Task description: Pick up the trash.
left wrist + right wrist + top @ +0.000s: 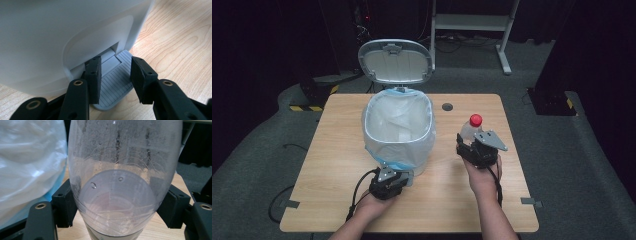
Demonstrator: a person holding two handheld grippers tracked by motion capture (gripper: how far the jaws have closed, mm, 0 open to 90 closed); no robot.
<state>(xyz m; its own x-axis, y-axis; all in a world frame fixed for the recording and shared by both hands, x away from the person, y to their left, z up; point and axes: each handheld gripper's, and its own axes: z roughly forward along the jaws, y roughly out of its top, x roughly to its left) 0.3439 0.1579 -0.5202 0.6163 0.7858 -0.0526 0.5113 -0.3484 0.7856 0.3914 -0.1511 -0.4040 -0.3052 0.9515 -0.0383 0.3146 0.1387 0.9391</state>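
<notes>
1. Our right gripper (469,142) is clamped on a clear plastic bottle with a red screw cap (471,127), one black jaw pressed against each side of its body, as the right gripper view shows (120,202).
2. We see that clear bottle (122,182) standing upright, tilted slightly, at the right part of the light wooden table (337,150), well apart from the edge. A little liquid sits in its base and droplets cling to its inner wall.
3. Our left gripper (399,177) sits at the foot of the white pedal bin with its lid raised (398,127), near the table's front edge.
4. In the left gripper view, our left gripper (115,75) has its jaws parted, one on each side above the ribbed grey foot pedal (113,87); they grasp nothing. We cannot tell whether they touch the pedal.
5. We see a translucent white bag liner with a blue rim (399,125) folded over the bin's mouth, and it hangs beside the bottle in the right gripper view (27,160).
6. The grey-rimmed lid (396,61) stands open behind the bin.
</notes>
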